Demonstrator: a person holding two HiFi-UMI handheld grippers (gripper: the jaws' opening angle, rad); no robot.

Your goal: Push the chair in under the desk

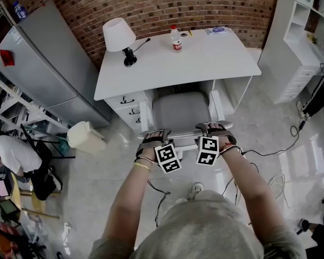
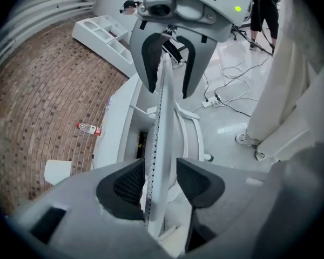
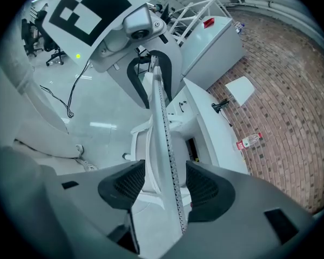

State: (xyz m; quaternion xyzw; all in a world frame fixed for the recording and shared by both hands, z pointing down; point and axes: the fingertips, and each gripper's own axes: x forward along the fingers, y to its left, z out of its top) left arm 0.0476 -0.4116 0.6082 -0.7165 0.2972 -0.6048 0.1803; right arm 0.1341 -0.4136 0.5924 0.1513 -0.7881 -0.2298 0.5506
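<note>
place: staged home-office in lab | signs: brick wall, desk, fridge, floor cables

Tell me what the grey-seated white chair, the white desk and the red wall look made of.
Grey-seated white chair: matte grey pad, probably fabric; smooth white frame, maybe plastic or painted wood.
White desk: flat, even top, likely painted or laminated board.
Red wall: bare brick, mortar joints visible.

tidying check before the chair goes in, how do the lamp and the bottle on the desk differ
The lamp is larger, a white shade on a black base; the bottle is small and clear with a red cap. The lamp stands near the desk's left rear corner, the bottle at mid-rear. Both stand on the desk.
</note>
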